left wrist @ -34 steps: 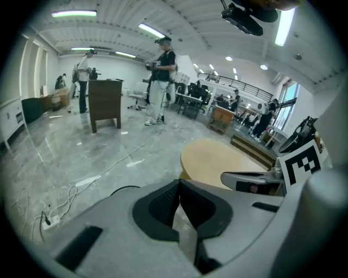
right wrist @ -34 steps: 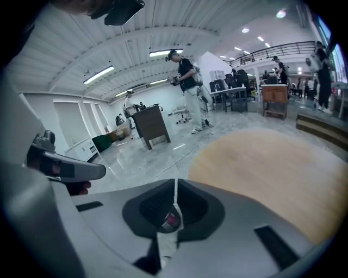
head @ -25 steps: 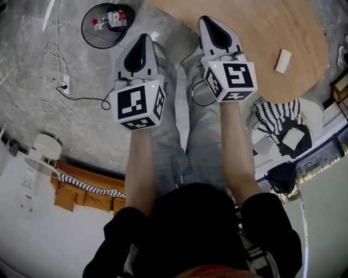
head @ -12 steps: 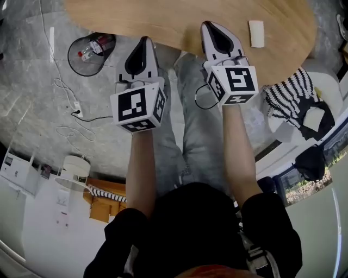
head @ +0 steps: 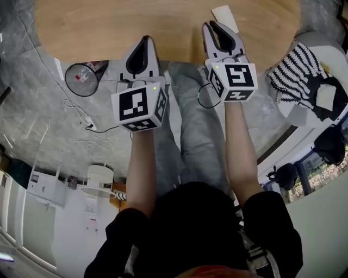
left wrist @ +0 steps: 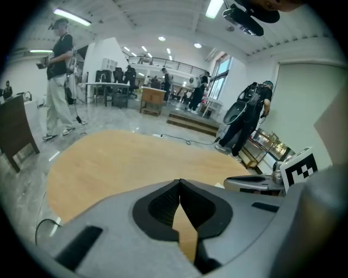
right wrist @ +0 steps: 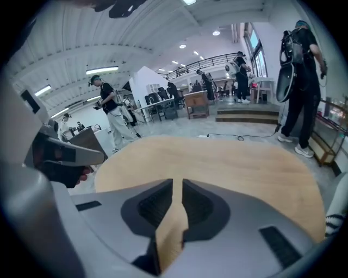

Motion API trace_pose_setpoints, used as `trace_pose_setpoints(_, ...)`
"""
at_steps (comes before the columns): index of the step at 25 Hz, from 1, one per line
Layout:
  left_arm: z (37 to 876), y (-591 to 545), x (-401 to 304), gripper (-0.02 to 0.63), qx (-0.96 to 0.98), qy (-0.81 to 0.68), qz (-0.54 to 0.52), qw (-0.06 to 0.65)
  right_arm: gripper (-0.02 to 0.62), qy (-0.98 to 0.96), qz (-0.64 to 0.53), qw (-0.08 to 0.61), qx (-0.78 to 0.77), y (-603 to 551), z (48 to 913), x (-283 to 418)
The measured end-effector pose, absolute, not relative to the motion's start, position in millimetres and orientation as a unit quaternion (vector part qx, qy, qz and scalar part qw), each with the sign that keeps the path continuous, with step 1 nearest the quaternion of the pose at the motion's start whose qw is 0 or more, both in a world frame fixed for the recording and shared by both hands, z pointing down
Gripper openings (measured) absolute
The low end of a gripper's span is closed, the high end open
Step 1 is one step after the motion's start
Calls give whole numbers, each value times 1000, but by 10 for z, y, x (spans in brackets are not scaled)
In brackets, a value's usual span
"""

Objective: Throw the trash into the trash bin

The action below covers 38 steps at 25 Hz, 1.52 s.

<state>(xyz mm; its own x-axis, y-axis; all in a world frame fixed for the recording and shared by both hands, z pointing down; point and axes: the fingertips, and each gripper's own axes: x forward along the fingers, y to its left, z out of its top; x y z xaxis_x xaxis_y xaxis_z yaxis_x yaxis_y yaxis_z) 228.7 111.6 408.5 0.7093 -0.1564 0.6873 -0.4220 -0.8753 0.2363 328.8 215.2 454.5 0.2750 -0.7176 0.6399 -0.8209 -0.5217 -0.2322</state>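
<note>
**Head view.** The trash is a small flat white scrap (head: pixel 224 15) at the top of the frame, right of centre. It lies on the wooden desk (head: pixel 109 27), just beyond the tips of the right gripper (head: pixel 213 27). It looks like folded paper or thin card. It is likely very light and easy to bend, and it should slide readily on the smooth wood. A pinch across one free edge, or across its short side, would probably hold best. Pressing down on it flat might only push it along.

The left gripper (head: pixel 144 42) hangs over the desk's near edge, and neither gripper carries anything. The round trash bin (head: pixel 67 81) stands on the grey floor at the left of the frame, beside the desk and well apart from the scrap. It already holds a bottle-like item with a red label (head: pixel 82 76), with more red-and-white litter near its upper rim.

**Left gripper view.** The left gripper (left wrist: pixel 179 182) has its fingers closed tip to tip with nothing between them. Bare desk (left wrist: pixel 109 157) lies ahead.

**Right gripper view.** The right gripper (right wrist: pixel 177 184) has its fingers drawn in to a thin slit and grips nothing. Only the desk (right wrist: pixel 244 163) shows beyond, and the scrap is not visible here.
</note>
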Motion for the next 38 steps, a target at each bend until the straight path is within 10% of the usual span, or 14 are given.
trace_pose_setpoints(9, 4250, 1424, 2732, 5, 903, -120, 368, 186, 210, -455, 411, 110, 782, 2570, 4930, 3534)
trace_pose_setpoints(38, 4599, 1367, 2676, 5, 888, -157, 376, 214, 224, -422, 458, 255, 740, 2794, 5595, 3670)
